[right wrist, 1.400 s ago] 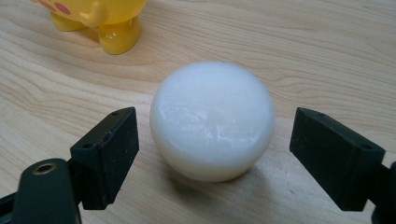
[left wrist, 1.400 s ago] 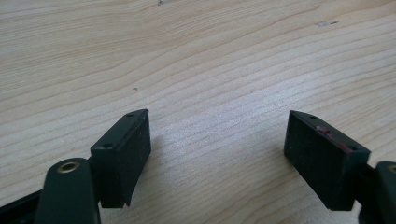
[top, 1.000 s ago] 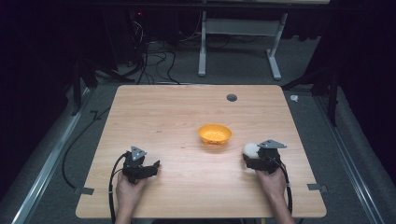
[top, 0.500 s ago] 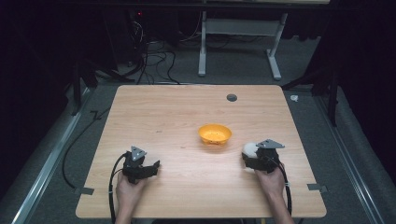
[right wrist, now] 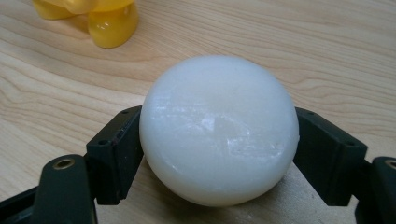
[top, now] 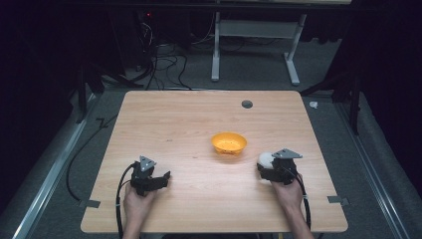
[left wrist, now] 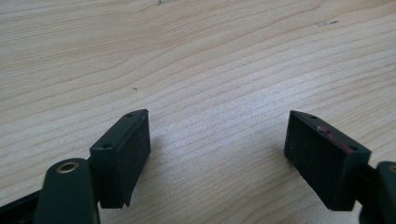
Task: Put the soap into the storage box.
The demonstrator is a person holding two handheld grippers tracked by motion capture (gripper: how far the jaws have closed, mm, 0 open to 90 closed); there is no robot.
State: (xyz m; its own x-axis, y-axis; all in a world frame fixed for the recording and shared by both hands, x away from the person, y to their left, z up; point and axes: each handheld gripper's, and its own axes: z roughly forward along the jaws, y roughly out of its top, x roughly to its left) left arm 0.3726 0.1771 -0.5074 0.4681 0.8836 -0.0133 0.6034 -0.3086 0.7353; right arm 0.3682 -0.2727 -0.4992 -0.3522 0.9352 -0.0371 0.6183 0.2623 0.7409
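Looking down from the high view, I see the right tongs (top: pixel 264 164) at about 4 o'clock on the tabletop (top: pixel 189 119), with a white round object (top: pixel 265 159) at their tips. In the right gripper view my 2 black jaws have just been closing on that white round object (right wrist: pixel 219 130), and now both pads sit flush against its flanks at 9 and 3 o'clock, so I count it as gripped. It rests low on the wood. The orange bowl (top: pixel 229 143) stands just beyond it toward 11 o'clock, near but apart; its yellow foot (right wrist: pixel 112 25) shows at the top of that view. The left tongs (top: pixel 164 177) lie at about 7 o'clock of the tabletop, well apart from both things. In the left gripper view their jaws stand wide over bare wood grain.
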